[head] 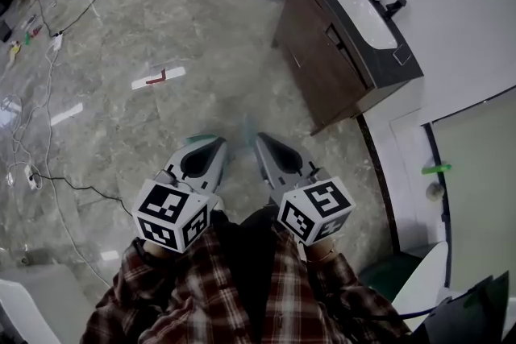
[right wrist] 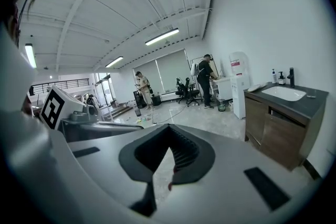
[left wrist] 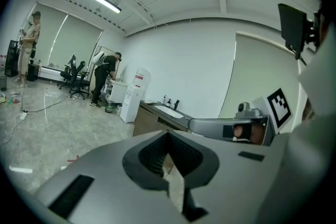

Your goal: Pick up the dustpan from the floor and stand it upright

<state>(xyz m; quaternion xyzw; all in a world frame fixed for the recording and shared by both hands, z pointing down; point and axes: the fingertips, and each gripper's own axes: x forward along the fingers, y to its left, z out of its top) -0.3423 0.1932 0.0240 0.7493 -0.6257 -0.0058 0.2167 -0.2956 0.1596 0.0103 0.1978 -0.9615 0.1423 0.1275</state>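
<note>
Jaws of the grey hand-held left gripper (head: pixel 219 144) and the matching right gripper (head: pixel 260 139) are both clenched on nothing, side by side above the grey marble floor (head: pixel 121 93). Whether the dark green shape (head: pixel 395 276) at the floor's right edge, against the white wall, is the dustpan cannot be told.

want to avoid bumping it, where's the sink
In the head view's upper right, the white sink is set in the dark counter of the wooden cabinet against the wall.
</note>
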